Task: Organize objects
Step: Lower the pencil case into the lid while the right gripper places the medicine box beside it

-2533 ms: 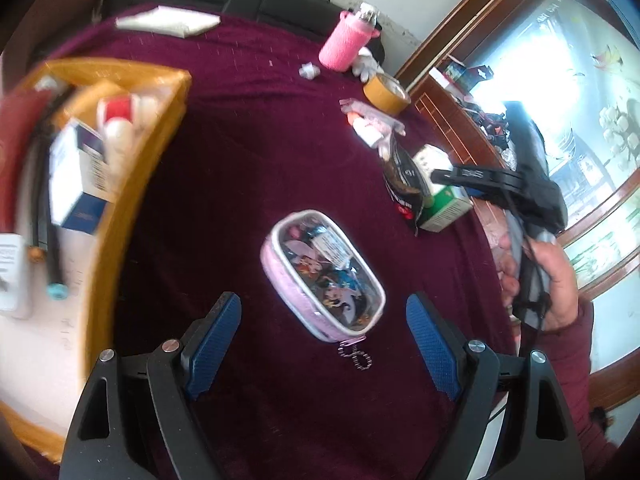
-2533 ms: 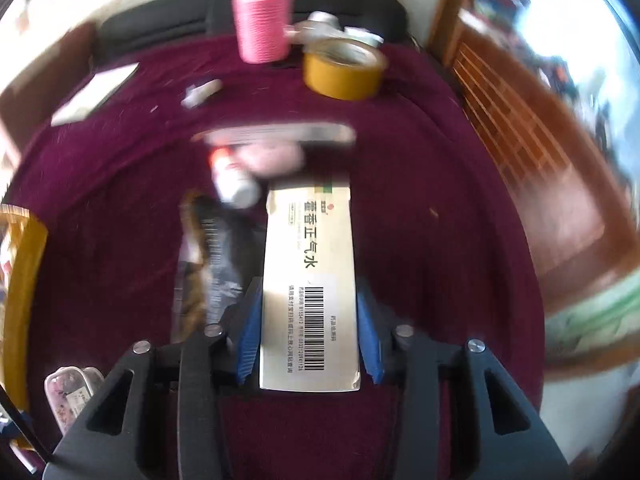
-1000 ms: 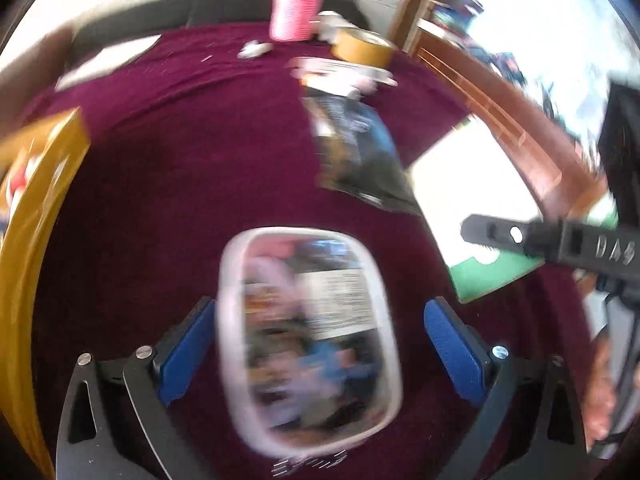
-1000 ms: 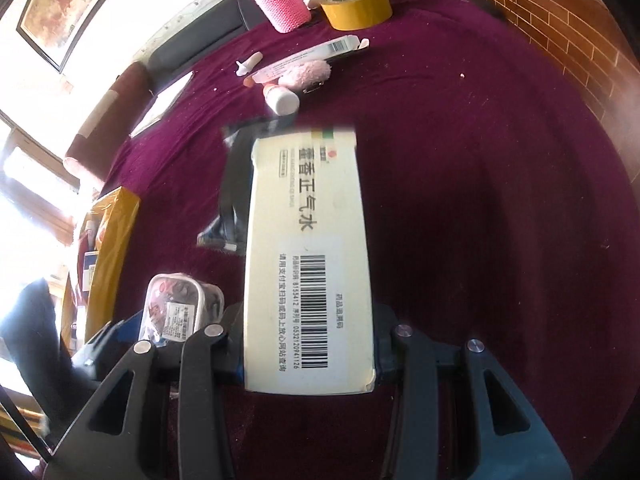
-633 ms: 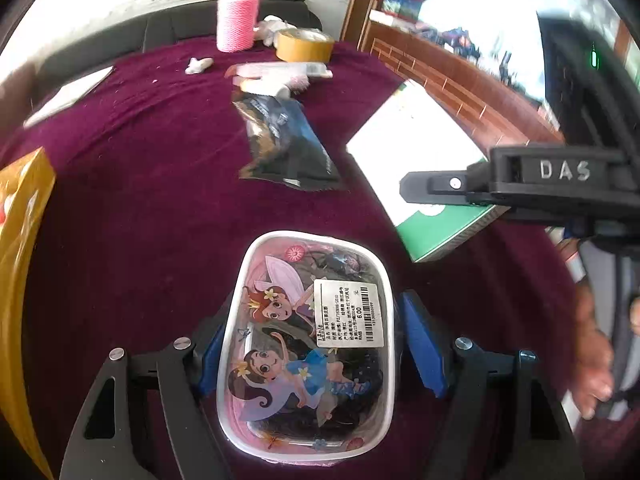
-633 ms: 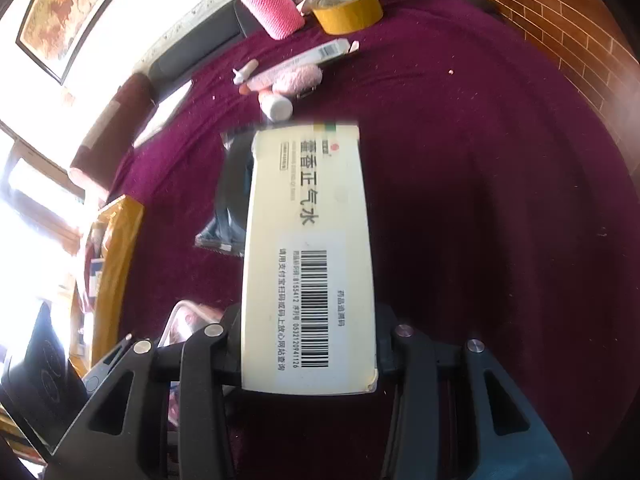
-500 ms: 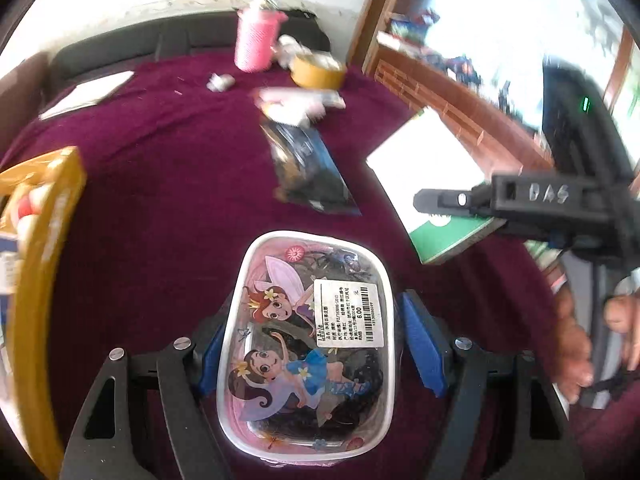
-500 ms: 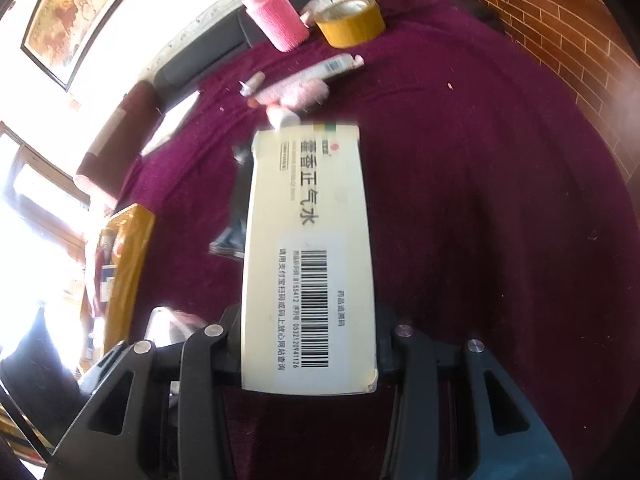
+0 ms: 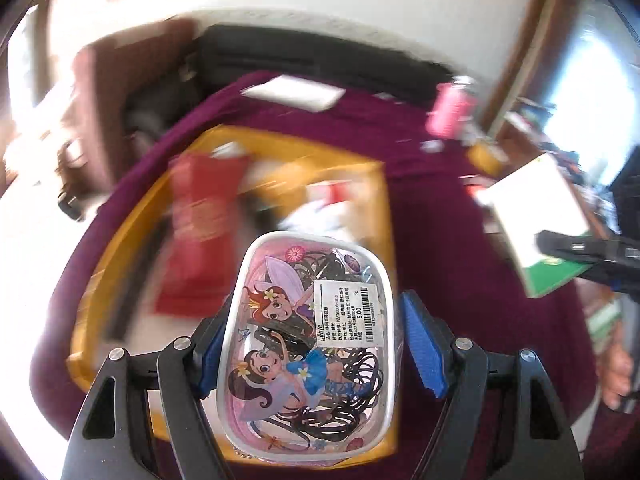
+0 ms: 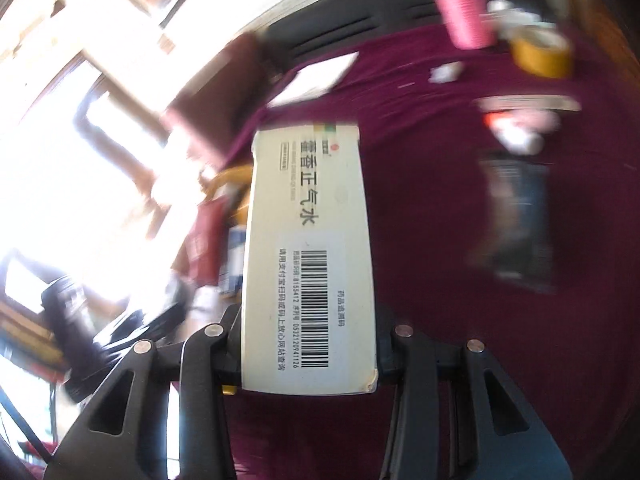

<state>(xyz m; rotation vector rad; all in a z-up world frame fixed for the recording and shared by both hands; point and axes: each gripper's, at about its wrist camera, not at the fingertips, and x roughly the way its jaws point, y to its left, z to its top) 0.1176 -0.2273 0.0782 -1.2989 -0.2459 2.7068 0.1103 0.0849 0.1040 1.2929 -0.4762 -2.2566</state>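
Carrying both loads above the yellow tray (image 9: 382, 200): left hand-held gripper (image 9: 316, 340) clamps the pouch (image 9: 306, 344) by its soft, slick sides; right hand-held gripper (image 10: 310, 354) pinches the light, stiff medicine box (image 10: 310, 256) near its barcode end.

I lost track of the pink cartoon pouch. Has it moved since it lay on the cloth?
Yes. The pink cartoon pouch, clamped in the left gripper, is off the maroon cloth and now over the yellow tray.

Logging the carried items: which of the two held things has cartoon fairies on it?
The clear pink pouch in the left gripper; the white medicine box in the right gripper shows only text and a barcode.
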